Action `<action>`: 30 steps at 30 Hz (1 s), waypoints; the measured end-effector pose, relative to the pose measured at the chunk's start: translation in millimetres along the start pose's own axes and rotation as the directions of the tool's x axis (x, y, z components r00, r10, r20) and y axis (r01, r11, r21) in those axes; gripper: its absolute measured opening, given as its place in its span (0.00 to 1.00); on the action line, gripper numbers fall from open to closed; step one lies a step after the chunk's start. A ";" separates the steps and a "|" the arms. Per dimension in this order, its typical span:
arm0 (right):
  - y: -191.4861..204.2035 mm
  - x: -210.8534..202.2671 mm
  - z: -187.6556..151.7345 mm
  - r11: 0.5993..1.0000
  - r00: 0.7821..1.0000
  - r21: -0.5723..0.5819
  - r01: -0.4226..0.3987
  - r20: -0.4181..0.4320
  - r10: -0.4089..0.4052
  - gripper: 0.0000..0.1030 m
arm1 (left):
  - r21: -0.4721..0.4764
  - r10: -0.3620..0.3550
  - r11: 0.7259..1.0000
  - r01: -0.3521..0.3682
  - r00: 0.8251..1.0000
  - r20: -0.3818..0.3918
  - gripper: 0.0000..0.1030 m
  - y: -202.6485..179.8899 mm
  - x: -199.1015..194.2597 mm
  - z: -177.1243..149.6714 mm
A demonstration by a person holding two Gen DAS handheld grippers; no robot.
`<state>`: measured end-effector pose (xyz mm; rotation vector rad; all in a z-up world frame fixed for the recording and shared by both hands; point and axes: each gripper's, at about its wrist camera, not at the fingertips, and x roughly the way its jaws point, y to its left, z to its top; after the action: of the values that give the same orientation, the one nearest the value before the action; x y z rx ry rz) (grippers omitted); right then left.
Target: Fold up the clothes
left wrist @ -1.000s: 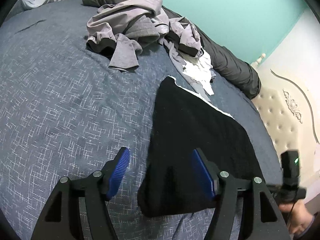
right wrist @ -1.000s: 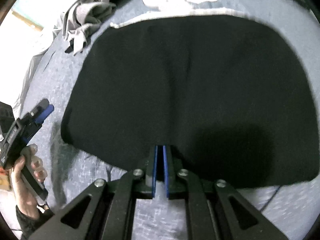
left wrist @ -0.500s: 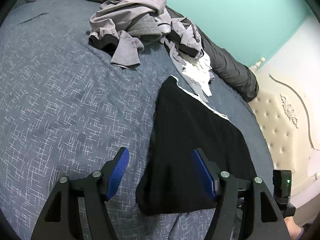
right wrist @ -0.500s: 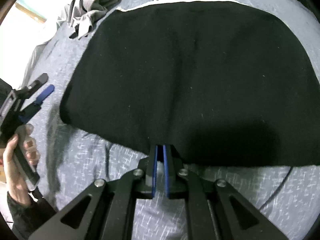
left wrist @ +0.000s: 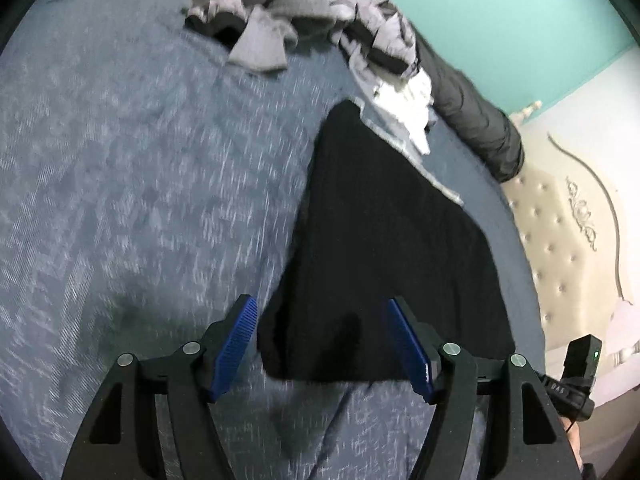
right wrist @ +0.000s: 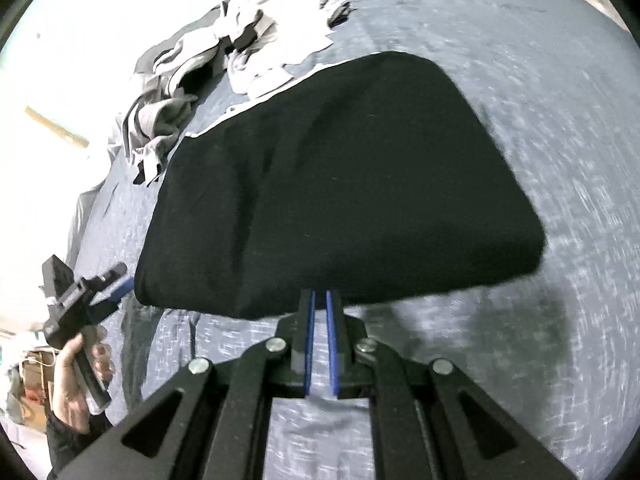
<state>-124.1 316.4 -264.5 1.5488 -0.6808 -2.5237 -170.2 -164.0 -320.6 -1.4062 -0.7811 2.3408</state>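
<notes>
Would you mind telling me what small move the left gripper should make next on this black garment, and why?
Probably lower the left gripper a little and close it on the near corner of the black garment. Its jaws stand open, that corner lies between them, and nothing is held yet. The right gripper appears shut at the same near edge, so both hands could then lift it for a fold.

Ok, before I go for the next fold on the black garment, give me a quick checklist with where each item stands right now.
1. Left gripper open over the near corner of the black garment: ok.
2. Right gripper shut at the garment's near edge; whether cloth is pinched: cannot tell.
3. Garment lying flat on the bedspread: ok.
4. Unfolded grey clothes pile clear of the garment: not ok, a pale piece touches its far edge.
5. Views sharp enough: not ok, both are blurred.
</notes>
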 end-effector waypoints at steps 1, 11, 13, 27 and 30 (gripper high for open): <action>-6.3 -4.3 -0.8 1.000 1.000 0.010 -0.005 0.005 0.005 0.05 | -0.014 0.006 1.000 -0.006 1.000 -0.005 0.69 2.1 1.3 -4.1; -40.1 -34.7 -0.3 0.998 0.998 0.048 -0.036 0.051 0.034 0.05 | -0.094 -0.034 0.995 0.032 0.999 -0.022 0.69 7.3 9.0 -12.7; -44.4 -38.4 -1.0 0.998 0.998 0.056 -0.040 0.059 0.037 0.05 | -0.097 -0.041 0.995 0.039 0.999 -0.024 0.68 5.2 11.2 -13.9; -64.2 -47.8 -4.5 0.993 0.995 0.101 -0.061 0.082 0.053 0.05 | -0.055 -0.088 0.994 0.090 0.995 0.043 0.10 -3.5 1.8 -13.5; -63.2 -46.3 -3.9 0.992 0.994 0.103 -0.074 0.083 0.066 0.05 | -0.056 -0.139 0.988 0.143 0.988 0.071 0.08 -10.4 -6.0 -7.8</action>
<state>-89.7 386.3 -254.7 1.4351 -0.8777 -2.5468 -160.8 -156.3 -313.1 -1.2575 -0.9468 2.2829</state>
